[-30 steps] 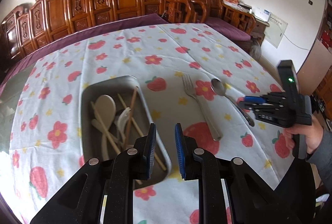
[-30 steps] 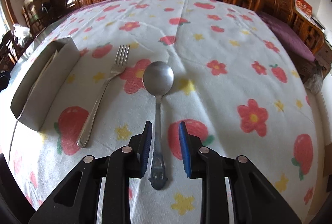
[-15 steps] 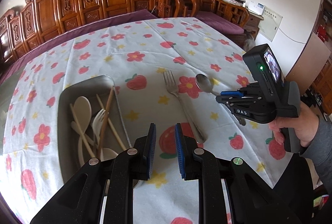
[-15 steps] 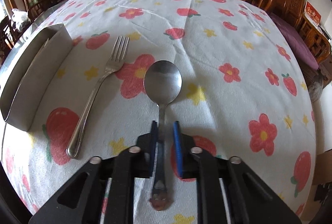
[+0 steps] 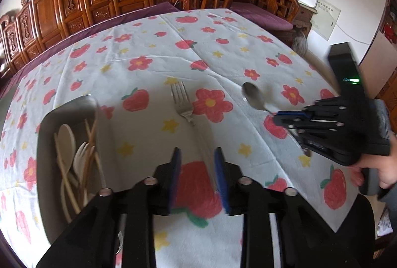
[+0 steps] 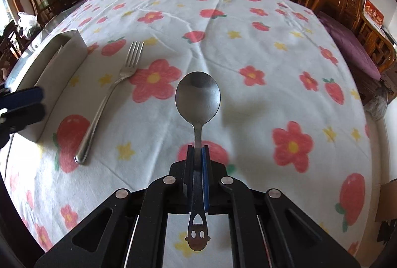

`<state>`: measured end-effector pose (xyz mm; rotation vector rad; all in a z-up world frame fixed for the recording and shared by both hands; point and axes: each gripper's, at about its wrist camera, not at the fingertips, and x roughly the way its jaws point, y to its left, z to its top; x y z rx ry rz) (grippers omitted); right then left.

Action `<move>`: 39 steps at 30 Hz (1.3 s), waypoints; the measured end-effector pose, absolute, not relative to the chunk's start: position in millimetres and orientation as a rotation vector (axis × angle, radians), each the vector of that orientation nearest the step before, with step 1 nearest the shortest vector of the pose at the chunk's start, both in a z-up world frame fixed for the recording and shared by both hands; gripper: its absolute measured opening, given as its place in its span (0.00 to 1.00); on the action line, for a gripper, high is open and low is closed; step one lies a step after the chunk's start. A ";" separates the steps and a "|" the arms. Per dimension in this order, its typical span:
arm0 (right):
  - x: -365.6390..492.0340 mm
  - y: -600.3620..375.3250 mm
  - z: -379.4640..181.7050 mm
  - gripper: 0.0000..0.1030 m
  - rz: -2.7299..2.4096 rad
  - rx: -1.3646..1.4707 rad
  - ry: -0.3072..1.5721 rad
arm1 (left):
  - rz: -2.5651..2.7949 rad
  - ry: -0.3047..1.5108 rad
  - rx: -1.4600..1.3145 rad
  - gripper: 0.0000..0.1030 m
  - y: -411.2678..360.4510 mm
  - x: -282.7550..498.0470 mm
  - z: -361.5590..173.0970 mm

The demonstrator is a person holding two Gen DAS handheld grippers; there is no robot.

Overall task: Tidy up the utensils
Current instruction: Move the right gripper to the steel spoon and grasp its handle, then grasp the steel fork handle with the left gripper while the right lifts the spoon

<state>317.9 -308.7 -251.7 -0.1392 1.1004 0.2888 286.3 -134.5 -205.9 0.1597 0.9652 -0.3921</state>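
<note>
Here, the right claw (image 6: 197,151) pinched the spoon (image 6: 197,96) mid-handle for carrying to the tray (image 5: 49,144) at lower left, while the left claw (image 5: 197,156), jaws just spreading, straddled the fork (image 5: 183,104) handle.

A steel spoon (image 6: 197,96) with a smiley cut-out handle end was clamped by its handle in the right gripper (image 6: 198,151), bowl pointing away. A steel fork (image 6: 109,100) lay flat left of it, beside a metal tray (image 5: 47,144) holding pale spoons and chopsticks.

L gripper (image 5: 197,170) jaws just widening, apart; R gripper (image 6: 197,149) jaws clamped.
</note>
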 end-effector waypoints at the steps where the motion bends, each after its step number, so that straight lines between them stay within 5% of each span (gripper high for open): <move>1: 315.6 -313.2 -249.9 0.07 0.291 -0.140 1.094 | -0.389 0.969 0.166 0.27 -138.6 289.3 -208.7; 18: 298.3 -350.1 -246.7 0.07 0.306 -0.103 1.058 | -0.274 1.080 0.172 0.27 -172.6 353.5 -257.6; 28: 295.2 -349.9 -244.6 0.07 0.319 -0.089 1.052 | -0.252 1.072 0.160 0.10 -171.5 358.3 -261.5; 39: 288.7 -332.3 -231.8 0.07 0.338 -0.099 1.035 | -0.287 1.055 0.151 0.06 -162.1 342.4 -249.5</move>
